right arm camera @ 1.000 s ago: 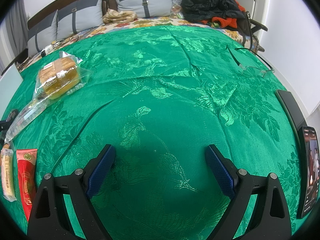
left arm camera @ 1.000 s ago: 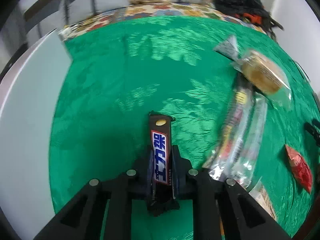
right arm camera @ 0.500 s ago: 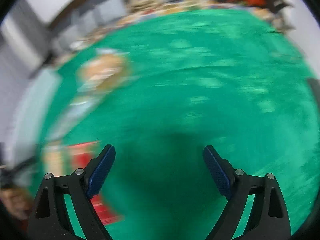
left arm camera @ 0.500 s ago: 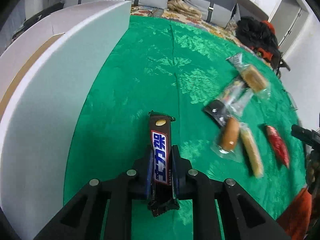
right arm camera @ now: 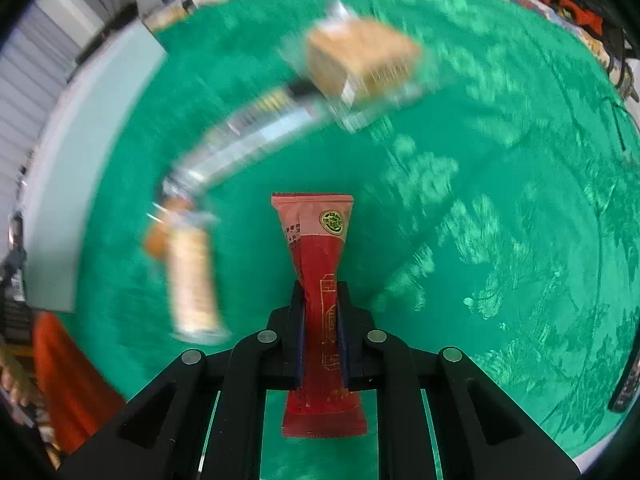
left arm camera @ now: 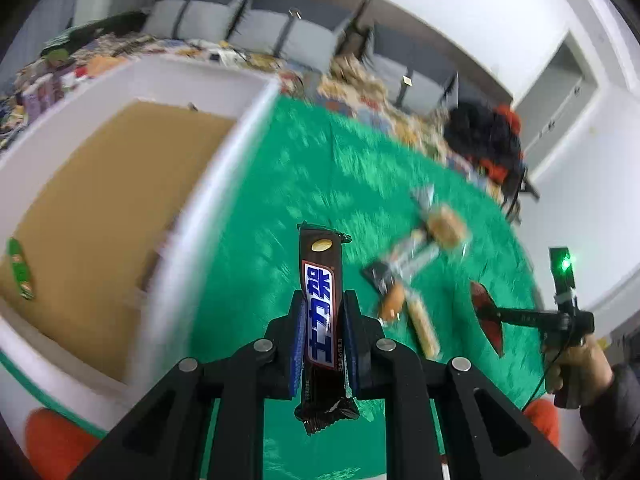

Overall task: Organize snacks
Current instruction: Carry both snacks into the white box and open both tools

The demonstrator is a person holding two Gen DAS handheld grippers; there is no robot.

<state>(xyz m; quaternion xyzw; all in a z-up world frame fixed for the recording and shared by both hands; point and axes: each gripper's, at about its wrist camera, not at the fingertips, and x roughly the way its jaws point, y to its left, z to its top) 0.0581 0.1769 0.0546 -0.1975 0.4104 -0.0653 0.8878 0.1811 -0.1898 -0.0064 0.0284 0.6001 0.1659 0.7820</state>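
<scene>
A brown chocolate bar [left arm camera: 322,312] stands upright, clamped in the left gripper [left arm camera: 322,344] above the green cloth [left arm camera: 304,184], just beside the white box [left arm camera: 216,184]. A red snack packet [right arm camera: 320,280] is pinched in the right gripper [right arm camera: 320,344], over the same cloth. 3 or so wrapped breads [right arm camera: 360,60] lie blurred beyond it.
</scene>
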